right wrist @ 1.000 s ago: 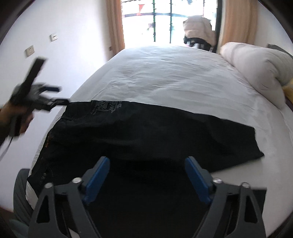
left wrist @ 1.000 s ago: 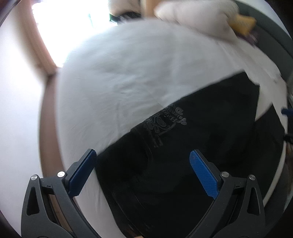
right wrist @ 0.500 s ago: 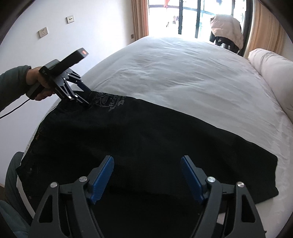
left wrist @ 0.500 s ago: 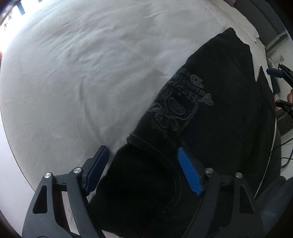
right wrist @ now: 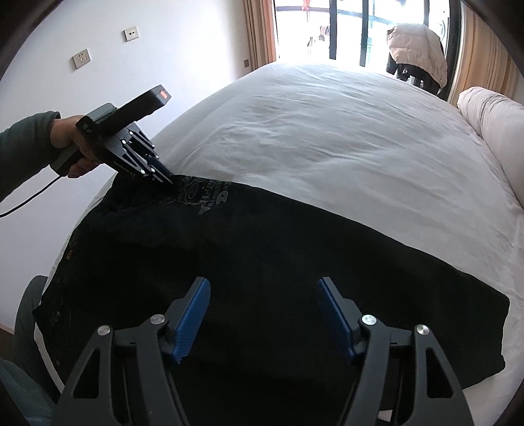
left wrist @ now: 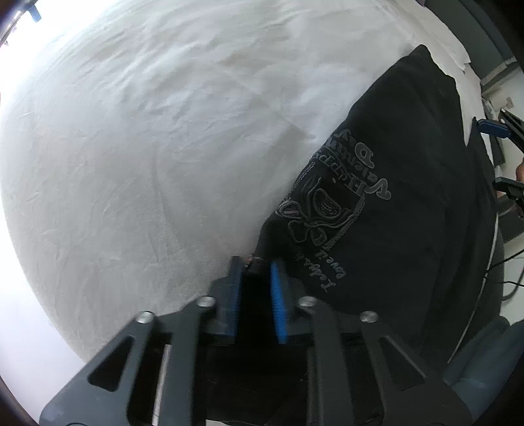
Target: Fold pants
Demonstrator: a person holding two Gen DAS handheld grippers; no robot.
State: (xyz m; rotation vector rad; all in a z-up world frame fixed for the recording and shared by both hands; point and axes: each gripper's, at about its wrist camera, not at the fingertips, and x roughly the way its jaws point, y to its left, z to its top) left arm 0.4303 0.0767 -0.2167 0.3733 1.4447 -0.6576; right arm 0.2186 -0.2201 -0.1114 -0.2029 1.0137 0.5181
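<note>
Black pants [right wrist: 262, 262] with a grey printed emblem [left wrist: 327, 209] lie spread along the near edge of a white bed [right wrist: 327, 131]. My left gripper [left wrist: 255, 272] is shut on the pants' far corner by the waist, next to the emblem; it also shows in the right wrist view [right wrist: 167, 178], held by a hand at the left. My right gripper [right wrist: 263, 295] is open and empty, hovering just above the middle of the pants. The pants also fill the right of the left wrist view [left wrist: 409, 196].
A white pillow [right wrist: 491, 121] lies at the bed's right. A window with curtains [right wrist: 360, 29] and a chair draped with a jacket [right wrist: 416, 52] stand beyond the bed. A wall with sockets [right wrist: 82, 59] is at the left. A cable [left wrist: 504, 259] hangs near the bed's edge.
My left gripper has come down onto the pants' corner and closed on it. My right gripper stayed open and moved slightly lower over the pants.
</note>
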